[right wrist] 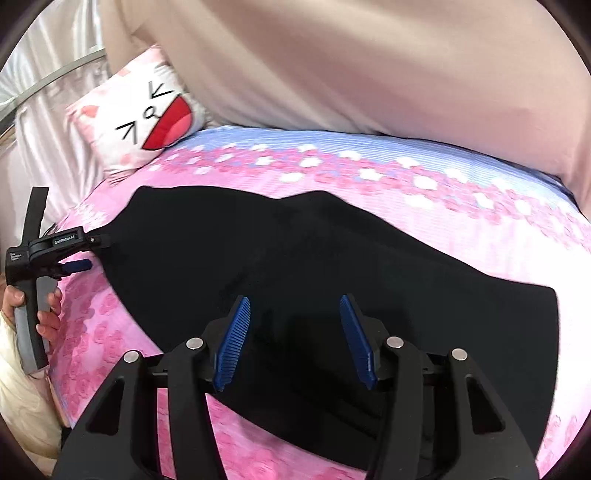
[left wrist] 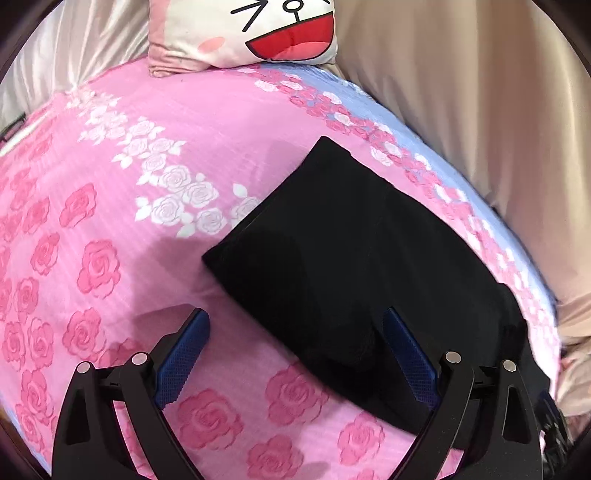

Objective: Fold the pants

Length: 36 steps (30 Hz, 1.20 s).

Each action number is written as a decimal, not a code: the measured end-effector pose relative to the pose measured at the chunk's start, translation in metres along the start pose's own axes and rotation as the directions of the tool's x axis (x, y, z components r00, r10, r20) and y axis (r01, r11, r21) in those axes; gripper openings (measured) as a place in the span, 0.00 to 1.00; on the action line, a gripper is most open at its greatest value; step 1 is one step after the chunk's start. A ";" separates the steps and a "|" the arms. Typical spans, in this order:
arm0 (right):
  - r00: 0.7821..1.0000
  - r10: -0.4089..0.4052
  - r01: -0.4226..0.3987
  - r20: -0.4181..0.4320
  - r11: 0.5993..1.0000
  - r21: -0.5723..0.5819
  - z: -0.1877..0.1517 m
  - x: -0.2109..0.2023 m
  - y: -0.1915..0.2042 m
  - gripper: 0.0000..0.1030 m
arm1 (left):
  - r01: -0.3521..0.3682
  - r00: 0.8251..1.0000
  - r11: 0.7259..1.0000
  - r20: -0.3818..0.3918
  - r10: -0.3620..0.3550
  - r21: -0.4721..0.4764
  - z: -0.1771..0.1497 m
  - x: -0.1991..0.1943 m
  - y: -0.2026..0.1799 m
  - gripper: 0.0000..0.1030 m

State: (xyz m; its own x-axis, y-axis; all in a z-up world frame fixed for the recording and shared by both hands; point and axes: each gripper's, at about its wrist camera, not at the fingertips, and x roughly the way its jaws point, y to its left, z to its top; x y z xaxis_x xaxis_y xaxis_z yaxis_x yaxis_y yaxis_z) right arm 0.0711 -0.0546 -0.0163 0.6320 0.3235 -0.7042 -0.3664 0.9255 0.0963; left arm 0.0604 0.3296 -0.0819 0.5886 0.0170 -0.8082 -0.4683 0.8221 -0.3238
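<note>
Black pants point(left wrist: 351, 251) lie folded flat on a pink rose-print bed sheet point(left wrist: 129, 221). My left gripper point(left wrist: 295, 325) is open and empty, hovering over the pants' near left edge. In the right wrist view the pants point(right wrist: 314, 266) spread wide across the sheet. My right gripper point(right wrist: 295, 310) is open and empty, just above the pants' near edge. The left gripper point(right wrist: 83, 264) also shows there at the far left, held in a hand, at the pants' left end with its blue pads apart.
A white and pink cartoon-face pillow point(left wrist: 243, 33) point(right wrist: 136, 122) rests at the head of the bed. Beige curtain fabric point(left wrist: 480, 110) point(right wrist: 369, 66) hangs along the far side. A blue band of the sheet point(right wrist: 332, 147) runs along that side.
</note>
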 end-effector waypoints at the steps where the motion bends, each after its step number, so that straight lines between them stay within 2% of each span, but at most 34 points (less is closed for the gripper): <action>1: 1.000 -0.003 0.003 0.000 1.000 0.011 -0.001 -0.002 -0.005 0.48 | -0.022 1.000 1.000 0.010 0.022 0.012 0.000 0.004 -0.005 0.91; 3: 1.000 -0.024 0.024 0.001 0.999 0.029 -0.004 -0.005 -0.016 0.48 | -0.055 0.998 0.998 0.018 0.055 0.030 0.002 0.009 -0.013 0.91; 7: 0.998 -0.069 0.070 -0.012 0.996 0.054 -0.009 -0.009 -0.036 0.48 | -0.058 0.998 0.998 0.021 0.058 0.031 0.003 0.013 -0.018 0.91; 9: 0.998 -0.054 0.055 -0.020 0.998 0.041 -0.007 -0.008 -0.034 0.50 | -0.050 0.999 0.998 0.023 0.049 0.026 0.004 0.015 -0.017 0.93; 13: 0.998 0.044 -0.048 -0.033 0.992 -0.119 0.003 0.014 0.020 0.55 | -0.071 0.997 0.997 0.030 0.070 0.037 0.003 0.018 -0.021 0.94; 15: 0.998 0.042 -0.049 -0.038 0.976 -0.213 0.002 0.031 0.049 0.55 | -0.081 0.996 0.996 0.031 0.080 0.042 0.003 0.018 -0.023 0.94; 16: 0.999 0.008 -0.019 -0.042 0.966 -0.257 0.002 0.044 0.060 0.48 | -0.083 0.996 0.996 0.030 0.082 0.043 0.003 0.019 -0.023 0.94; 17: 0.998 -0.012 -0.008 -0.068 0.959 -0.282 0.002 0.059 0.066 0.26 | -0.081 0.996 0.996 0.029 0.079 0.042 0.003 0.019 -0.022 0.94; 20: 0.998 0.013 -0.029 -0.064 0.966 -0.258 0.007 0.062 0.069 0.20 | -0.064 0.998 0.998 0.026 0.064 0.028 0.006 0.018 -0.019 0.94; 22: 0.999 0.024 -0.035 -0.046 0.966 -0.258 0.008 0.054 0.070 0.21 | -0.058 0.998 0.998 0.029 0.057 0.020 0.006 0.019 -0.019 0.94; 23: 0.998 0.031 -0.042 -0.051 0.968 -0.249 0.008 0.050 0.068 0.32 | -0.053 0.998 0.998 0.035 0.053 0.017 0.007 0.020 -0.020 0.94; 25: 0.998 0.056 -0.060 -0.026 0.981 -0.187 0.011 0.041 0.058 0.47 | -0.062 0.997 0.998 0.046 0.062 -0.001 0.008 0.020 -0.020 0.94; 28: 0.994 0.106 -0.106 -0.013 0.990 -0.090 0.031 0.039 0.046 0.46 | -0.065 0.997 0.998 0.050 0.065 -0.014 0.009 0.020 -0.020 0.94; 29: 0.995 0.100 -0.101 -0.018 0.991 -0.087 0.041 0.045 0.049 0.42 | -0.060 0.997 0.998 0.050 0.060 -0.013 0.008 0.020 -0.019 0.94; 30: 0.996 0.086 -0.088 -0.027 0.991 -0.104 0.049 0.054 0.055 0.40 | -0.056 0.997 0.998 0.050 0.056 -0.014 0.009 0.019 -0.019 0.94; 32: 0.994 0.022 -0.038 -0.109 0.989 -0.143 0.064 0.096 0.071 0.37 | -0.058 0.997 0.998 0.046 0.058 -0.012 0.009 0.020 -0.019 0.94; 34: 0.975 0.012 -0.050 -0.220 0.985 -0.166 0.069 0.143 0.093 0.35 | -0.064 0.997 0.998 0.042 0.064 -0.001 0.009 0.021 -0.020 0.94; 35: 0.986 -0.044 0.006 -0.162 0.973 -0.229 0.075 0.149 0.113 0.35 | -0.066 0.997 0.998 0.040 0.065 0.007 0.009 0.021 -0.021 0.94; 36: 0.985 -0.046 -0.003 -0.167 0.959 -0.282 0.081 0.157 0.135 0.35 | -0.067 0.997 0.998 0.040 0.067 0.014 0.008 0.021 -0.021 0.94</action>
State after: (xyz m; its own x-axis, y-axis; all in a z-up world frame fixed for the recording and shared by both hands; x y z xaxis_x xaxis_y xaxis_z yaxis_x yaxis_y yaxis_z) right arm 0.1763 0.1372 -0.0568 0.5253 0.2435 -0.8154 -0.5465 0.8310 -0.1039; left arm 0.0884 0.3172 -0.0882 0.5819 0.0945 -0.8077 -0.4974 0.8271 -0.2616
